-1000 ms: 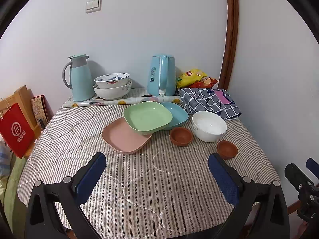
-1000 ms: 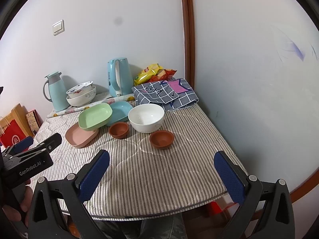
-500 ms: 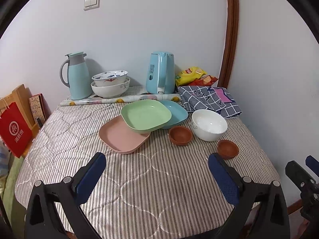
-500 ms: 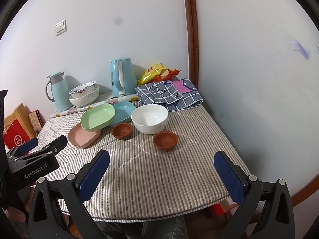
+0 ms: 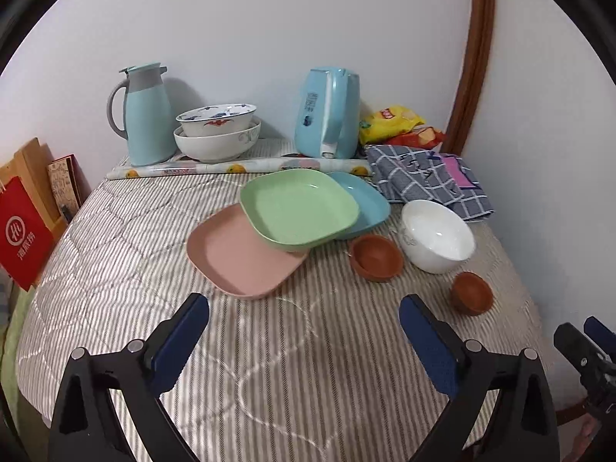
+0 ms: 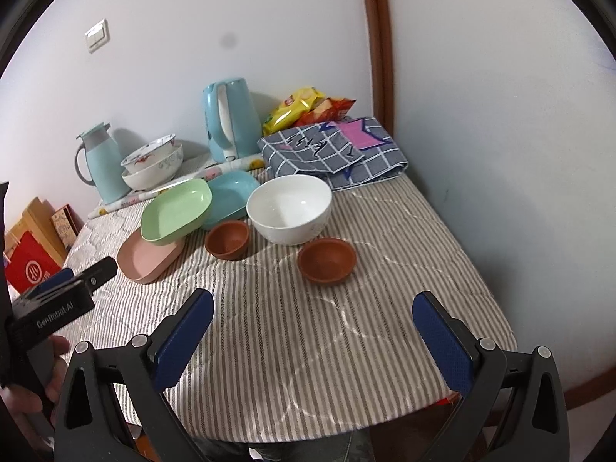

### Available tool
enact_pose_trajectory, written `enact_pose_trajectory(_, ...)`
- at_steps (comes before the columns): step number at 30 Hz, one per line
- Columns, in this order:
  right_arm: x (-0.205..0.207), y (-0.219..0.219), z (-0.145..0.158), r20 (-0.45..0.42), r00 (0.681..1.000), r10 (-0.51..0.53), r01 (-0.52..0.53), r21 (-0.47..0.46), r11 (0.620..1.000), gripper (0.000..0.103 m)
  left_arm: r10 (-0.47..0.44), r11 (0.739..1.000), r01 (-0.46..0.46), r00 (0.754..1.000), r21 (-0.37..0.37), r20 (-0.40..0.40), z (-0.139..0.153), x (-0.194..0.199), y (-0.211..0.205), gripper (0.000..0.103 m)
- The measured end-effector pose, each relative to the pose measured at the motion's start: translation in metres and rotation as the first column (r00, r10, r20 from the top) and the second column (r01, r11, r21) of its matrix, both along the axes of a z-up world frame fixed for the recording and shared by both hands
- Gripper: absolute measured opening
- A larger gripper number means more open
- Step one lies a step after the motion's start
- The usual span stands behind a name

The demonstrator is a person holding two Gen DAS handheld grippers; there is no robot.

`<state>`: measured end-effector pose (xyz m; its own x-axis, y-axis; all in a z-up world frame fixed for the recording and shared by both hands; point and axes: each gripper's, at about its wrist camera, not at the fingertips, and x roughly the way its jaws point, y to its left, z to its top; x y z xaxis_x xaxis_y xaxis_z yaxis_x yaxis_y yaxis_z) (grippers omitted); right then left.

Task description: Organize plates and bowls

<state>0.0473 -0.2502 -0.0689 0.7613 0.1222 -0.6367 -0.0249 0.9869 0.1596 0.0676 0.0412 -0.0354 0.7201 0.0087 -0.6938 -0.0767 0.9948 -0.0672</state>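
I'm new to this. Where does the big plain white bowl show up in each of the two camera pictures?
Left wrist view: the white bowl sits right of centre, just right of a small brown bowl.
Right wrist view: the white bowl sits near the middle, behind the two brown bowls.
Shared landmark: the green plate, to the bowl's left in both.

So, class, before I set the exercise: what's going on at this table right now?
A person holds two grippers above the striped tablecloth. Both the left gripper and the right gripper are open and empty, short of the dishes. Nothing is sorted yet: the green plate rests tilted across the pink plate and blue plate, with the white bowl and two small brown bowls loose beside them.
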Motion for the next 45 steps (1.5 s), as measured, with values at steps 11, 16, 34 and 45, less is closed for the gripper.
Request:
enact_pose_trajectory(11,0.047,0.027,0.005,-0.035,0.997,0.066,-0.066,-0.006,0.998,0.098,0.054,0.999,-0.055,0.998,-0.002,-0.021,0.001,0.042,0.025,0.098)
enact_pose_trajectory(16,0.077,0.045,0.008,-0.069,0.992,0.109,-0.109,0.0,0.994,0.096,0.067,0.998,-0.067,0.997,-0.01,-0.034,-0.001,0.066,0.034,0.098)
enact_pose_trajectory(34,0.171,0.113,-0.009,-0.148,0.963,0.225,-0.227,0.008,0.974,0.06,0.083,0.993,-0.09,0.992,-0.077,-0.091,-0.028,0.141,0.068,0.075)
enact_pose_trajectory(45,0.21,0.141,-0.021,-0.177,0.949,0.26,-0.257,0.04,0.965,0.049,0.057,0.996,-0.063,0.992,-0.057,-0.109,-0.04,0.18,0.073,0.063)
